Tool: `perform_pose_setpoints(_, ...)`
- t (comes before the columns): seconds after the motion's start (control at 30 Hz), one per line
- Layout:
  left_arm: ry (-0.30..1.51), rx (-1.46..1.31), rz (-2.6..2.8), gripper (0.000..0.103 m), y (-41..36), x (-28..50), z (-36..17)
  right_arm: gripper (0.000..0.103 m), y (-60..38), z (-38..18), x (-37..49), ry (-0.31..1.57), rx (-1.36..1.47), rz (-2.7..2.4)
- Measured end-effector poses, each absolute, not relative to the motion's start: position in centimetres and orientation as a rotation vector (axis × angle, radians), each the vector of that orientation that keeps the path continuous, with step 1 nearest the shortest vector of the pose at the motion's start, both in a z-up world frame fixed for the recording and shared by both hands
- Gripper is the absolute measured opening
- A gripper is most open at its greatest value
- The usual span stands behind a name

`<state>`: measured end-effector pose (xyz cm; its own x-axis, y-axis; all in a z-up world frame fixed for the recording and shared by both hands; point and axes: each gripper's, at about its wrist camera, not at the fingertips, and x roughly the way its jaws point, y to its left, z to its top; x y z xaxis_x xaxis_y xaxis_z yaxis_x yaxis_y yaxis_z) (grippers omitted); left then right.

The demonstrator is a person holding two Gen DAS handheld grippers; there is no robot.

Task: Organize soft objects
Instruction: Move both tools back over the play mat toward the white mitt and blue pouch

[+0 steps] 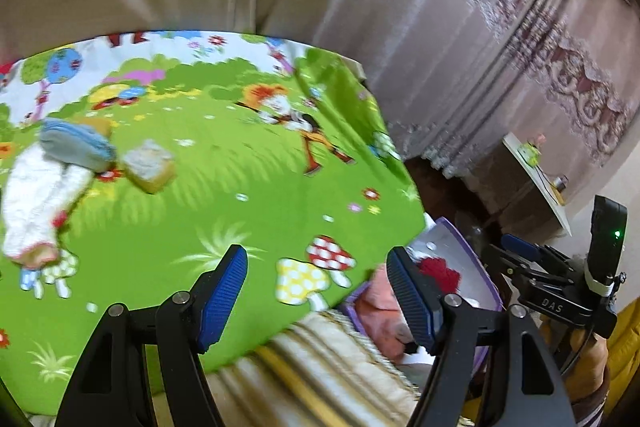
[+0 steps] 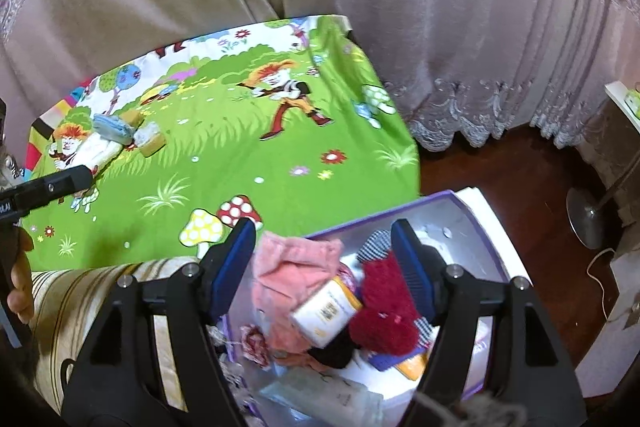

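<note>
On the green cartoon sheet (image 1: 240, 187), at far left, lie a blue-grey folded cloth (image 1: 76, 147), a white garment (image 1: 36, 203) and a yellowish pad (image 1: 150, 167). My left gripper (image 1: 316, 303) hangs open over the sheet's near edge with nothing between its fingers. My right gripper (image 2: 324, 275) stands open above a purple-rimmed box (image 2: 460, 203). Below it in the box lie a pink cloth (image 2: 296, 267), a red fuzzy piece (image 2: 384, 307) and a white-and-orange pack (image 2: 326, 309). No pad touches them. The same pile shows small in the right wrist view, led by the blue-grey cloth (image 2: 112, 129).
A striped beige cushion edge (image 2: 100, 291) runs along the sheet's near side. Drawn curtains (image 2: 440, 27) hang behind the bed. Dark wooden floor (image 2: 500, 171), a fan base (image 2: 588, 215) and a white shelf (image 1: 536, 175) lie to the right. A hand (image 2: 20, 275) holds the left tool.
</note>
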<state>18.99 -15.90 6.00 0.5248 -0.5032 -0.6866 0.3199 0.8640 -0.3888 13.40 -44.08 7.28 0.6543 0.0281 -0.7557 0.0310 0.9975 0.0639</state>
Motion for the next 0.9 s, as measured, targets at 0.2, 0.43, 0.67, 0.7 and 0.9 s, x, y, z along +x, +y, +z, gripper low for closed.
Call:
perform_pose_setpoints(0.2, 0.885, -0.305, -0.372, 0.073, -9.4, 21.2, 5.3, 0.073, -40.7, 7.1, 15.7, 0.862, 0.049, 0.083)
perform_pose_setpoints(0.43, 0.854, -0.410, -0.183, 0.073, -0.5, 23.5, 4.7, 0.073, -36.9, 6.7, 18.8, 0.876, 0.015, 0.167)
perform_pose_setpoints(0.67, 0.881, -0.490, -0.035, 0.073, 6.7, 25.9, 2.1, 0.074, -32.5, 6.4, 22.3, 0.879, -0.020, 0.260)
perform_pose_setpoints(0.7, 0.888, -0.499, -0.020, 0.073, 7.4, 26.3, 1.6, 0.074, -31.6, 6.5, 23.0, 0.872, -0.025, 0.281)
perform_pose_setpoints(0.9, 0.932, -0.542, 0.058, 0.073, 11.4, 28.5, -1.5, 0.074, -26.6, 6.6, 26.2, 0.842, -0.078, 0.377)
